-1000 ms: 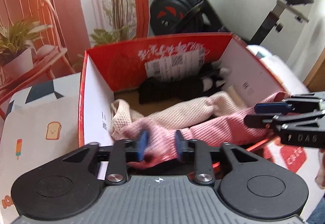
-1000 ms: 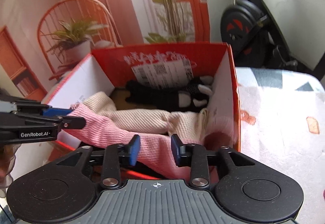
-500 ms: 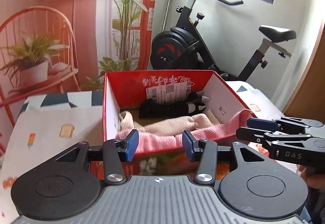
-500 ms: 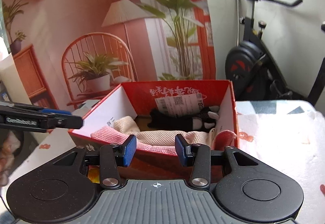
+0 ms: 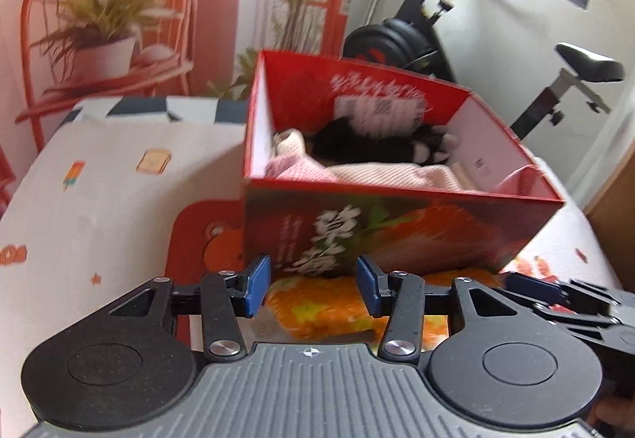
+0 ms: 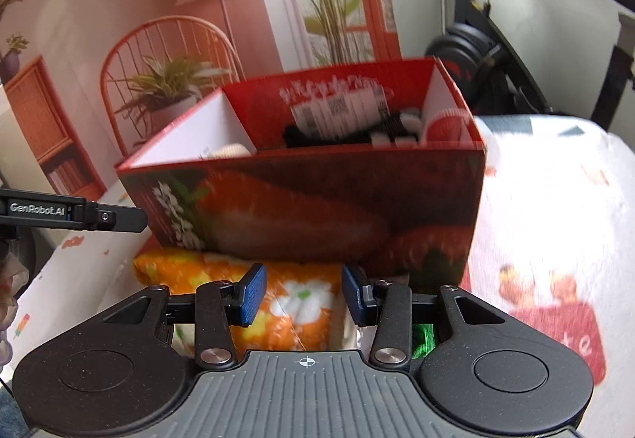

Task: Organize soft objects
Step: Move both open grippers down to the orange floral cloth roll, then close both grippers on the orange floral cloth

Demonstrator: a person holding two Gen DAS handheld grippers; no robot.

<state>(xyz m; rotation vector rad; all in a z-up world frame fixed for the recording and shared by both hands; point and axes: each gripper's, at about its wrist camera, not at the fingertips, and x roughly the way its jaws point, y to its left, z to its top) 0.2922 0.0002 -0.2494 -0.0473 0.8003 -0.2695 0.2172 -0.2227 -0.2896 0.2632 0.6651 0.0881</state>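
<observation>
Soft cloths [image 5: 357,172] in red box [image 5: 397,235], printed tablecloth [image 5: 99,180], exercise bike [image 5: 436,37] behind, both grippers' tongs apart, empty.

red box [image 5: 397,235], orange floral cloth [image 6: 285,303], pink towel [image 5: 381,176].

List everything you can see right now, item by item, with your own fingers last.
box: one, red, on the table
pink towel: one, inside the box, front
cream towel: one, inside, left
black-and-white soft item: one, inside, rear
orange floral cloth: one, on the table before the box
tablecloth: one, white, printed
exercise bike: one, black, behind
left gripper: blue fingers, open, empty
right gripper: blue fingers, open, empty
</observation>
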